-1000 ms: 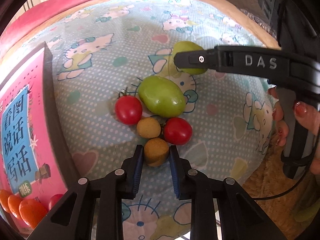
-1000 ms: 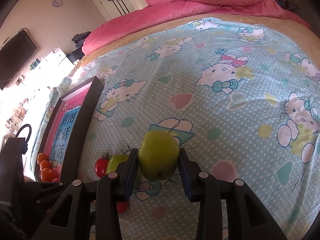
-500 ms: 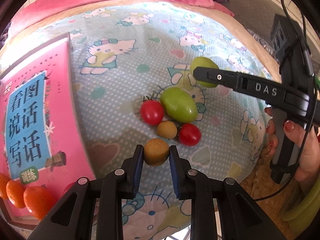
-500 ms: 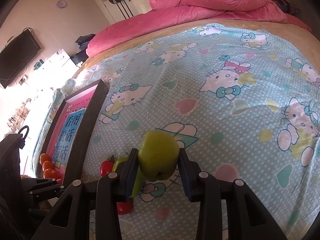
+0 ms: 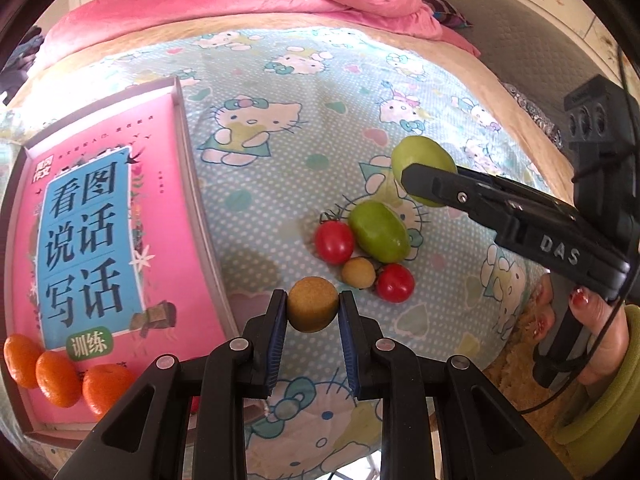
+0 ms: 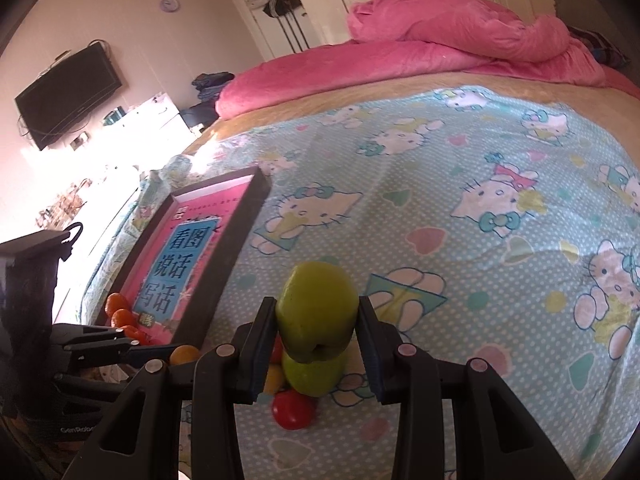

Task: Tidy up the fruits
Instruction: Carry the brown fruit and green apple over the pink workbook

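Observation:
My left gripper [image 5: 313, 312] is shut on a small round brown fruit [image 5: 313, 309] and holds it above the bed sheet. My right gripper [image 6: 317, 320] is shut on a green apple [image 6: 317, 305], also lifted; it shows in the left wrist view [image 5: 420, 154] at the right. On the sheet lie a green mango [image 5: 378, 231], two red tomatoes [image 5: 334, 241] [image 5: 395, 282] and another small brown fruit [image 5: 358, 273]. A tray [image 5: 191, 168] lined with a pink book lies at the left with three oranges [image 5: 58, 372] at its near end.
The pink duvet [image 6: 460, 36] is bunched at the far end of the bed. The bed edge and floor lie to the right [image 5: 532, 92]. A TV [image 6: 68, 92] hangs on the wall beyond the tray.
My left gripper has lifted the brown fruit off the sheet and drawn back from the pile toward the tray side. My right gripper has risen with the green apple.

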